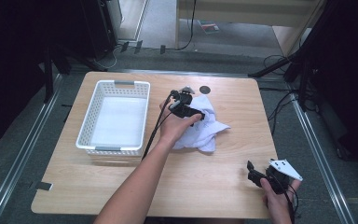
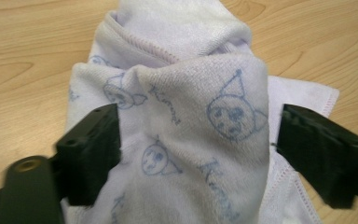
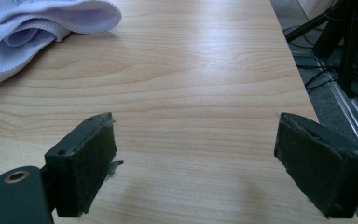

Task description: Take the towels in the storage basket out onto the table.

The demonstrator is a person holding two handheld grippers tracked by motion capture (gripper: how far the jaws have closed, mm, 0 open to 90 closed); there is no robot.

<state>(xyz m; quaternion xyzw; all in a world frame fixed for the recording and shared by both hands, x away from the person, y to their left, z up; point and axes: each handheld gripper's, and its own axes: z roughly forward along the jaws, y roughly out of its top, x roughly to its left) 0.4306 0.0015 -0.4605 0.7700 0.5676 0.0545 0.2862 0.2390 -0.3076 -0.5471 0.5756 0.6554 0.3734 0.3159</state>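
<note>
A white towel (image 1: 207, 130) printed with small blue faces lies crumpled in the middle of the wooden table (image 1: 223, 186). My left gripper (image 1: 189, 108) is down over the towel's near-left part, held by a hand. In the left gripper view the left gripper (image 2: 198, 126) is open, and a raised fold of the towel (image 2: 191, 88) stands between its jaws and fills the gap. My right gripper (image 1: 254, 171) hovers near the table's front right corner. It is open (image 3: 196, 135) over bare wood, with a corner of the towel (image 3: 28, 32) at the far left of its view.
An empty white slatted basket (image 1: 114, 84) stands on the table's left half, next to the towel. A small black disc (image 1: 205, 89) sits on the table behind the towel. Beyond the table's right edge are cables and stand legs (image 3: 335, 42) on the floor.
</note>
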